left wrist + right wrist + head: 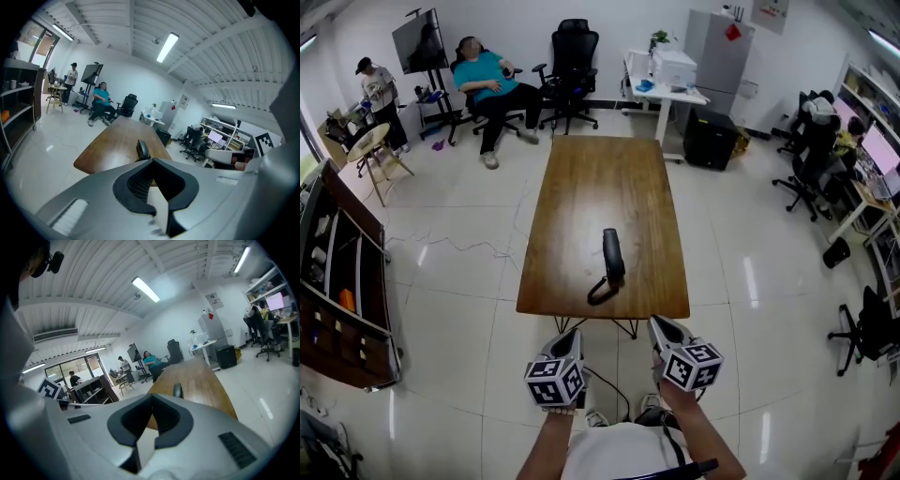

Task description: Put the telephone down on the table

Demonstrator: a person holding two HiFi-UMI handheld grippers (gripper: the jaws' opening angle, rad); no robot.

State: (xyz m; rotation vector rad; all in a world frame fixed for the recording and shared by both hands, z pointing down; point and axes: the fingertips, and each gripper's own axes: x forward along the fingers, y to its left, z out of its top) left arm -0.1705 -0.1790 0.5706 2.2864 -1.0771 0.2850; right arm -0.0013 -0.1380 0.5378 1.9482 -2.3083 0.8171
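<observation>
— Telephone [612,255] first; where does it lie?

— Flat on the tabletop [600,178], close to the tabletop's near edge and a little right of its midline; its cord [602,289] curls toward that edge; nothing touches it.

— And the hand-held grippers?

— The left hand-held gripper [571,336] and the right hand-held gripper [659,325] both hang short of the tabletop's near edge, over the floor [469,309]; each has its jaws pressed together with nothing between them.

— Which step is this, then?

— I judge the putting-down done; the telephone rests by its own weight and both hand-held grippers are well clear of it; the next move, if any, calls only for keeping them clear, and perhaps for checking that the cord at the tabletop's edge does not drag the telephone.

— What does the head view give that the others lack?

— The layout: the cord, both hand-held grippers at once and their gap to the tabletop; neither gripper view shows the cord.

— And the reverse?

— Each gripper view looks straight along its own jaws and shows the line where they meet; the head view sees them only from behind; in each gripper view the telephone is a small dark hump on the tabletop, just above the jaw tips.
</observation>
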